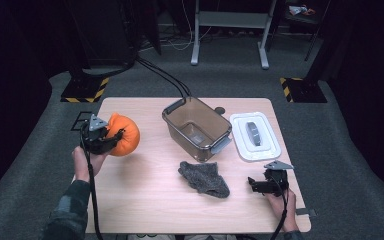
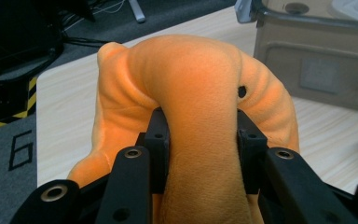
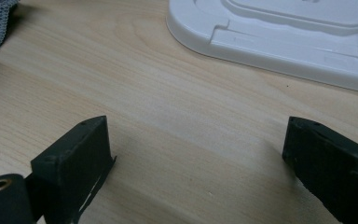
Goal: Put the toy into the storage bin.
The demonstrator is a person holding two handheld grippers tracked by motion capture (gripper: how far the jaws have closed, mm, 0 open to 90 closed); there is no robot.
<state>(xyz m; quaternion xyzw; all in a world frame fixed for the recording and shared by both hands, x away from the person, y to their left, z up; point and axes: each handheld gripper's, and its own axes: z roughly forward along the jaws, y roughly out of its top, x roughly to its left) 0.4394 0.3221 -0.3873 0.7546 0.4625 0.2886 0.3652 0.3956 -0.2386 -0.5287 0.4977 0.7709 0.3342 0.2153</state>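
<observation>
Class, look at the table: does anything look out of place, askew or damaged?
The grey cloth lies crumpled, and the white lid sits off the brown bin. The left gripper squeezes the orange plush toy out of shape.

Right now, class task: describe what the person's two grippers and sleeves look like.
Both the left gripper and right gripper are black, with blocky two-part jaws and screw holes. Each carries a grey three-cornered plate on top and trails a black cable. The left sleeve has a dark camouflage pattern.
</observation>
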